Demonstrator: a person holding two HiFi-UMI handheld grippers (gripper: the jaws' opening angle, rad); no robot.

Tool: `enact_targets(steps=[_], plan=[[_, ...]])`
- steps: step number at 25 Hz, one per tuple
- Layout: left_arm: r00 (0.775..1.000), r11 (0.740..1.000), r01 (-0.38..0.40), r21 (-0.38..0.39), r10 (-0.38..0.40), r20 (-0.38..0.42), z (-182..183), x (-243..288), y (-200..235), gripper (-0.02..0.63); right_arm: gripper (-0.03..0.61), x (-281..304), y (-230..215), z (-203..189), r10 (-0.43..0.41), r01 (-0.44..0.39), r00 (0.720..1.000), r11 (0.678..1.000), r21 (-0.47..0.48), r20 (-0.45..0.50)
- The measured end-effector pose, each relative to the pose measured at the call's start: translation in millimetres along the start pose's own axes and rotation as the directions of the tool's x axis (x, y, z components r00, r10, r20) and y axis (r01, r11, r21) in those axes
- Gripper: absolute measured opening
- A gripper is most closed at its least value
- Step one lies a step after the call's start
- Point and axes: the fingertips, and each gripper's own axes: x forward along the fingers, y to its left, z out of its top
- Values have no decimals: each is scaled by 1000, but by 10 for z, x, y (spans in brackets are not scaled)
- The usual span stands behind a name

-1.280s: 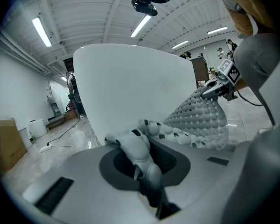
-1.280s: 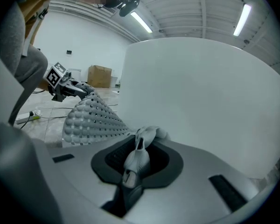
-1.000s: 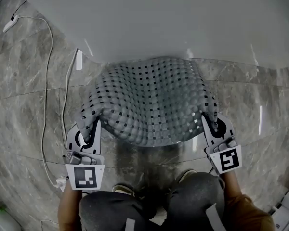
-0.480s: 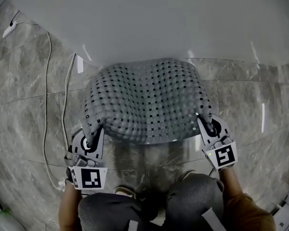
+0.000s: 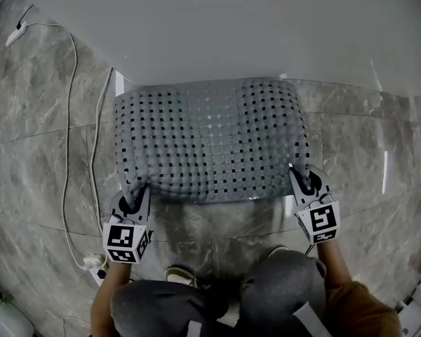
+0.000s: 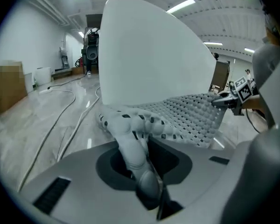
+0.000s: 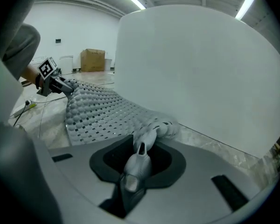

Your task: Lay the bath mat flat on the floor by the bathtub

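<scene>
The grey bath mat (image 5: 210, 139), studded and full of small holes, lies spread on the marble floor against the white bathtub (image 5: 231, 27). Its near edge still lifts at both corners. My left gripper (image 5: 132, 202) has the near-left corner bunched between its jaws, seen close in the left gripper view (image 6: 147, 171). My right gripper (image 5: 305, 184) pinches the near-right corner (image 7: 135, 169). Both pairs of jaws have just been opening a little, with the mat (image 6: 191, 115) still between them.
A white cable (image 5: 70, 118) runs over the floor left of the mat to a plug (image 5: 95, 264). The person's knees (image 5: 217, 300) and a shoe (image 5: 179, 276) are just behind the mat's near edge. A cardboard box (image 7: 94, 59) stands far off.
Both grippers have come down toward the floor. The mat, earlier humped and hanging, now lies spread out and nearly flat against the tub. The left gripper has rolled.
</scene>
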Motion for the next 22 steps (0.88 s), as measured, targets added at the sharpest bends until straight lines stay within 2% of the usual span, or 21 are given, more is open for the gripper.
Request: enact_targets(steps=[3,7,9,14,18,22], plan=[[999,998,-36,43,35,19,59,50,-45,77,81,-18,-23,-98,-13,13,1000,1000,13,-28],[998,998,-57,17,57,2,42,56,-88,77,83,-83,-95,-172,-16,17,999,1000,19,-49],[998,998,-61,27,62,-21,-19,56,-85,79,83,-84,-113,-200,-24,25,998,999,20,-50],[996,988,-85,131,87,-8,38,95,-40,89,84,-75,-95,-183,-81,81,997,997,12,5],[997,978,-78,193,77,13,128,201,-63,89,83,-38,-126,-262,-97,98,995,994,38,-13],[997,991,-72,111,76,-30,12,224,-28,89,87,100,-151,-419,-60,65,994,997,46,-94]])
